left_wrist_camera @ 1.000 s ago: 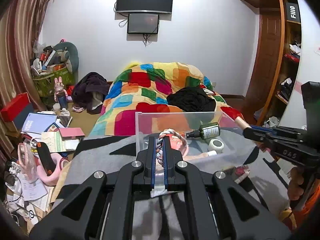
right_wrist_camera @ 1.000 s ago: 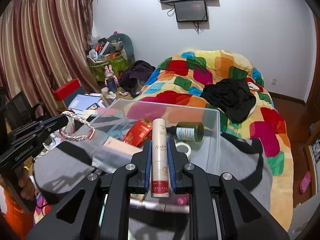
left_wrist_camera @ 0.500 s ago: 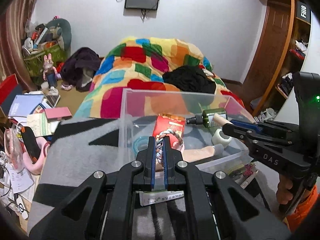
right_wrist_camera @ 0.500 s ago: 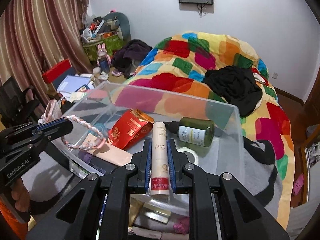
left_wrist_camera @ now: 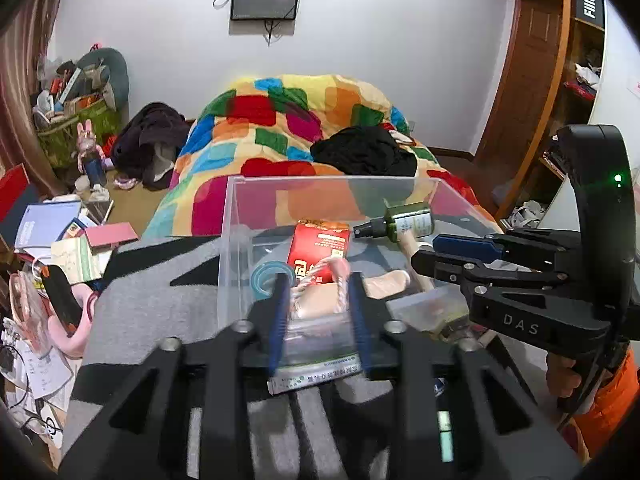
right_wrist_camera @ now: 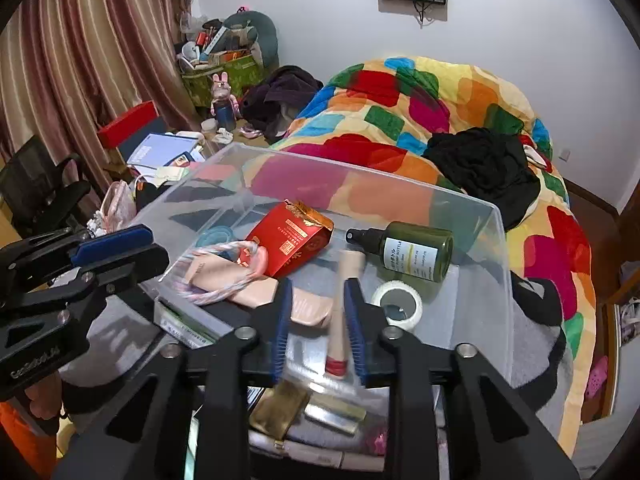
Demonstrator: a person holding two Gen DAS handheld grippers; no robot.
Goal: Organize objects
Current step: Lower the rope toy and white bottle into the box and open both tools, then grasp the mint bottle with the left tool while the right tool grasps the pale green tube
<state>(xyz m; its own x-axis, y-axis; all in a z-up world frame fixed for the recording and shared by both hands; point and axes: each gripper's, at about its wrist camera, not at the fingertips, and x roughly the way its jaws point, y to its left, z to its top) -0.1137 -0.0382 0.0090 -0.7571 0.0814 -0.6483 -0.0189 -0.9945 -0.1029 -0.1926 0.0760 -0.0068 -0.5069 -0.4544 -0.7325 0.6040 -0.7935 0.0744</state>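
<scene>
A clear plastic bin (left_wrist_camera: pixel 236 216) (right_wrist_camera: pixel 492 248) stands on a grey blanket. My left gripper (left_wrist_camera: pixel 318 284) is open over its near edge; the pink-and-white braided rope ring (left_wrist_camera: pixel 320 270) lies loose between the jaws, and in the right wrist view (right_wrist_camera: pixel 224 268) it rests on a beige pouch (right_wrist_camera: pixel 256 292). My right gripper (right_wrist_camera: pixel 316 292) is open; the beige tube with a red cap (right_wrist_camera: pixel 344 304) lies free between the jaws in the bin. The bin also holds a red packet (right_wrist_camera: pixel 292 240), a green spray bottle (right_wrist_camera: pixel 416 250), a tape roll (right_wrist_camera: pixel 398 306) and a blue ring (left_wrist_camera: pixel 268 278).
A bed with a patchwork quilt (left_wrist_camera: pixel 288 132) lies behind the bin. Flat packets (right_wrist_camera: pixel 304 404) lie under the bin's near edge. Books, papers and a pink bag (left_wrist_camera: pixel 60 248) clutter the floor at left. A wooden wardrobe (left_wrist_camera: pixel 532 80) is at right.
Both grippers have opened. The left let go of the rope ring and the right let go of the tube; both now lie in the bin.
</scene>
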